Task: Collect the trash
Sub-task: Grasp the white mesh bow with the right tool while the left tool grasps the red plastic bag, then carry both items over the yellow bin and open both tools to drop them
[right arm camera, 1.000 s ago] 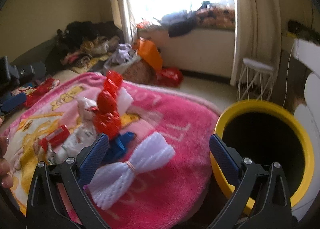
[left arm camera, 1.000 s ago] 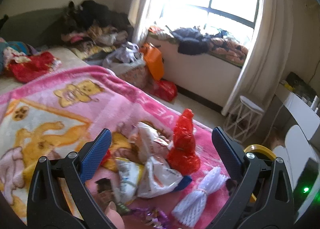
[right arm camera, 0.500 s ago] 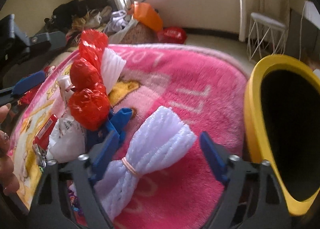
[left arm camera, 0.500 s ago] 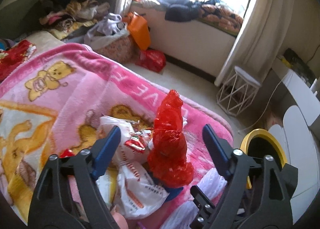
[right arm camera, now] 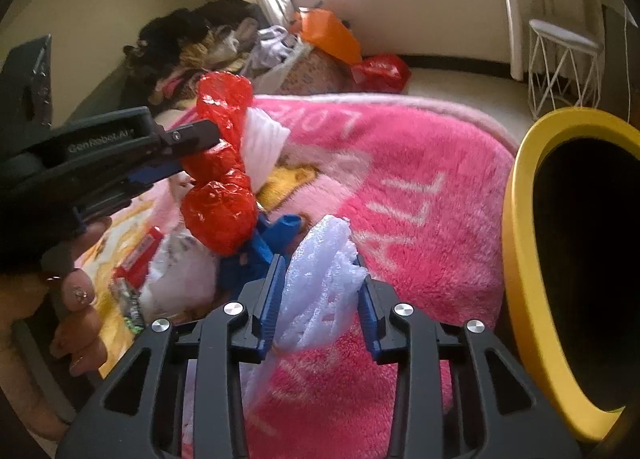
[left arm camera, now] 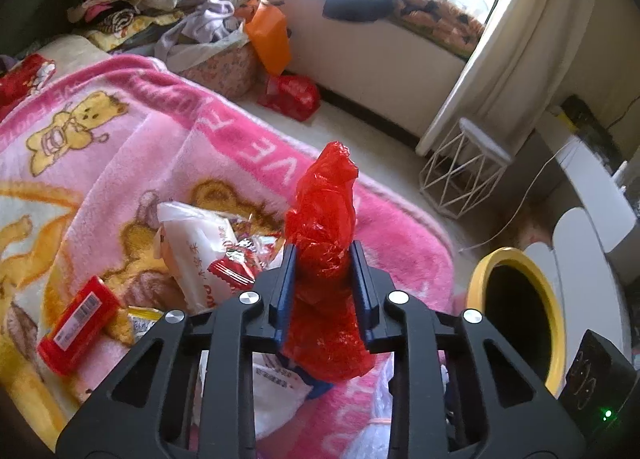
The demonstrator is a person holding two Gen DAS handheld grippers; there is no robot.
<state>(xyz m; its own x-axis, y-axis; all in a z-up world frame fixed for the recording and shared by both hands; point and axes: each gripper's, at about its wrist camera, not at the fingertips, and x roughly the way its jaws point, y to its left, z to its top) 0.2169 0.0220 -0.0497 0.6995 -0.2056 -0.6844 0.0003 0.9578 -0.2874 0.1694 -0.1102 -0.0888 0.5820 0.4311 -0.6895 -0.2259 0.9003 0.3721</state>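
Observation:
On the pink bear blanket [left arm camera: 120, 147] lies a heap of trash. A crumpled red plastic bag [left arm camera: 326, 195] stands up from it, and my left gripper [left arm camera: 323, 255] is closing with both pads pressed on its middle. The right wrist view shows that left gripper [right arm camera: 200, 153] reaching in from the left onto the red bag [right arm camera: 220, 211]. My right gripper [right arm camera: 320, 275] is closing on a white foam net [right arm camera: 324, 243] that bulges up between its pads. A yellow-rimmed bin [right arm camera: 516, 219] stands open just right of the blanket, also in the left wrist view [left arm camera: 476, 279].
More trash lies in the heap: a white snack packet [left arm camera: 196, 243], a flat red packet [left arm camera: 76, 323] and a blue piece [right arm camera: 272, 235]. A person's hand [right arm camera: 76, 299] grips the left tool. A white wire stool [left arm camera: 464, 175] and an orange bag [left arm camera: 268, 35] stand on the floor.
Both grippers dropped toward the heap and went from wide open to closed: the left around the red bag, the right around the white foam net, whose end now stands up.

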